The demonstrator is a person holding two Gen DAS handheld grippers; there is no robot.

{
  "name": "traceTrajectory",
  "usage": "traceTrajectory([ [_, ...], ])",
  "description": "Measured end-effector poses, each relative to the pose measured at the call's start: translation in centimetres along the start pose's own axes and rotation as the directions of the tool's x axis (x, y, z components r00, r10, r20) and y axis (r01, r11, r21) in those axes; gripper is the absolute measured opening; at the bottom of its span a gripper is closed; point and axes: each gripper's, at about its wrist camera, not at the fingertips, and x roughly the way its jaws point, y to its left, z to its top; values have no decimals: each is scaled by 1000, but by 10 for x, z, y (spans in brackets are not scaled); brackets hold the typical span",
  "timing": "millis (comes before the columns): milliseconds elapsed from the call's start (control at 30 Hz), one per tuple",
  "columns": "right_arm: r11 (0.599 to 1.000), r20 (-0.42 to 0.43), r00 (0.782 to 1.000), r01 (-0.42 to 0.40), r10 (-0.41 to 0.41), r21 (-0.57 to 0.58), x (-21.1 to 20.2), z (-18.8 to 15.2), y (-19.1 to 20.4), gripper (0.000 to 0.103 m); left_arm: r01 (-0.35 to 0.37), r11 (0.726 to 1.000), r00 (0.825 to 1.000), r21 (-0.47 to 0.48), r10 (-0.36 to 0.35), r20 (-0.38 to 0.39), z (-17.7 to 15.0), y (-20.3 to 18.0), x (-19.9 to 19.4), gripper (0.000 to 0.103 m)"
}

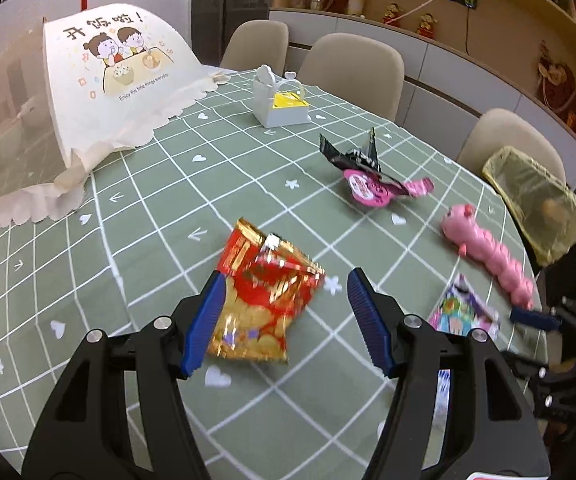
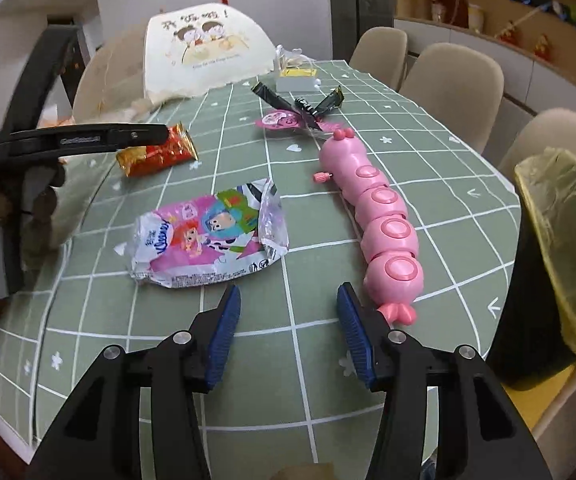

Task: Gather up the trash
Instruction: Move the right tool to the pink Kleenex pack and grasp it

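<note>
Snack wrapper [image 1: 261, 300] between tilted left gripper's [image 1: 281, 320] open jaws

light: even, indoor | shadows: soft | blur: slight motion | edges: fisheye-warped, dark corners

Yellow-lined trash bin [image 2: 560, 248] cut off at right edge

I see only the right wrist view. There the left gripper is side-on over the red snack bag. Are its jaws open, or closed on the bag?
Observer: Open. In the left wrist view the left gripper has the red and gold snack bag between its jaws, not pinched.
Operator: Is the bag centred between them?
Observer: No. It lies against the finger on the picture's left; bare tablecloth shows beside the other one.
</note>
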Motion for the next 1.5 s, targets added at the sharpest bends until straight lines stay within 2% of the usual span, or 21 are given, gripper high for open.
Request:
traceTrajectory([
  [133, 989, 28, 995, -96, 93, 115, -2, -1, -16, 56, 13, 1000, 1000, -1, -13, 2, -5, 7, -6, 60],
  [200, 984, 36, 994, -104, 100, 142, -4, -2, -17, 56, 19, 1000, 1000, 4, -19, 5, -4, 11, -7, 60],
  [300, 999, -30, 999, -18, 20, 44, -6, 0, 4, 55, 31, 999, 1000, -18, -31, 7, -2, 22, -9, 60],
  [333, 999, -32, 999, -27, 28, 16, -7, 1, 16, 55, 28, 999, 1000, -31, -28, 12, -2, 27, -10, 60],
  [400, 999, -4, 999, -48, 48, -14, -12, 4, 34, 55, 14, 998, 1000, -60, -12, 27, -1, 42, -15, 60],
  [500, 996, 52, 998, -27, 32, -86, -19, 12, 64, 55, -3, 993, 999, -122, 8, 41, 0, 63, -21, 60],
  [600, 990, 46, 998, -23, 30, -142, -11, 15, 86, 55, 6, 989, 1000, -147, -3, 18, 1, 72, -21, 60],
  [767, 982, 14, 994, 106, -105, -157, 6, 10, 83, 55, 61, 985, 997, -160, -69, -44, -7, 69, -9, 60],
  [833, 965, 13, 982, 190, -191, -180, 4, 5, 75, 55, 74, 985, 995, -153, -83, -57, -10, 66, -7, 60],
  [900, 952, 20, 970, 240, -241, -190, -2, 1, 65, 55, 88, 986, 993, -142, -98, -67, -12, 61, -5, 60],
  [967, 944, 10, 957, 286, -288, -162, -6, -2, 51, 55, 112, 985, 990, -135, -123, -74, -14, 56, -4, 60],
  [1000, 949, 10, 958, 286, -287, -130, -10, -2, 42, 55, 121, 984, 988, -131, -132, -76, -14, 54, -4, 60],
  [1033, 960, 13, 965, 262, -262, -99, -13, -2, 35, 55, 135, 983, 987, -125, -145, -76, -15, 51, -4, 60],
  [1100, 992, 33, 992, 123, -124, 24, -22, 2, 18, 55, 168, 980, 982, -104, -176, -69, -15, 44, -7, 60],
  [1133, 994, 47, 998, 30, -35, 101, -23, 4, 10, 55, 177, 979, 981, -96, -184, -66, -15, 41, -8, 60],
  [1200, 981, 45, 998, -47, 39, 188, -19, 9, 3, 55, 189, 978, 979, -82, -194, -58, -15, 36, -11, 60],
  [1300, 959, -28, 992, -108, 119, 260, 3, 12, 2, 56, 179, 980, 982, -84, -183, -45, -14, 36, -14, 60],
  [1367, 969, -25, 995, -88, 96, 233, 7, 19, 9, 56, 160, 982, 986, -98, -164, -29, -13, 40, -16, 60],
  [1500, 984, -83, 994, -59, 74, 168, 30, 44, 15, 56, 114, 983, 993, -142, -117, -14, -12, 51, -15, 60],
])
